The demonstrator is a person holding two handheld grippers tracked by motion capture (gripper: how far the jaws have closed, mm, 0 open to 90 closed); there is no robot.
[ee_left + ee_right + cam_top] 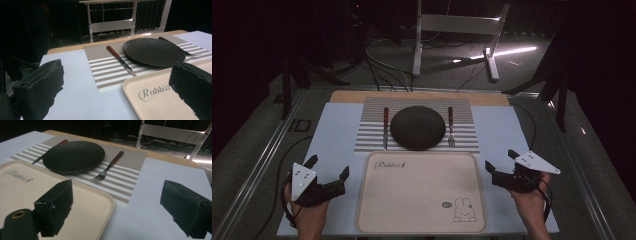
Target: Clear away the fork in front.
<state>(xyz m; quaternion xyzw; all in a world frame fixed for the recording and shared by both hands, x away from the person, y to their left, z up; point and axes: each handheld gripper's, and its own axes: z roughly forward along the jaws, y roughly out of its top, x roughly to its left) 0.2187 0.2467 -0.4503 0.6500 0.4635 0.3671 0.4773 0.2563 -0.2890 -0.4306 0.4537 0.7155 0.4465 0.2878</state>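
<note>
Nearest the table's front edge, the left gripper [328, 168] is held in a hand [309, 216] at the front-left corner, over the pale blue table cover [337, 135]. Its jaws stand wide apart with nothing between them; in the left gripper view one jaw is over the cover and the other over the tray's left part. The right gripper [500, 161] is held by the other hand [532, 202] at the front-right corner, jaws likewise spread and empty; in the right gripper view one jaw lies over the tray's right part, the other over the bare cover.

Between the two grippers, along the front edge at centre, sits a cream tray [422, 200] with rounded corners. It bears the word "Rabbit" at its far-left corner and a rabbit drawing at its near-right corner. Nothing lies in it.

Just beyond the tray, touching or nearly touching its far rim, lies a striped placemat [372, 125]. A dark round plate [417, 127] rests at the mat's centre. A knife [385, 127] with a reddish-brown handle lies on the mat just left of the plate, blade toward the tray. A fork [451, 126] with a matching handle lies just right of the plate, tines toward the tray.

A strip of bare wooden tabletop [422, 96] shows along the far edge.
</note>
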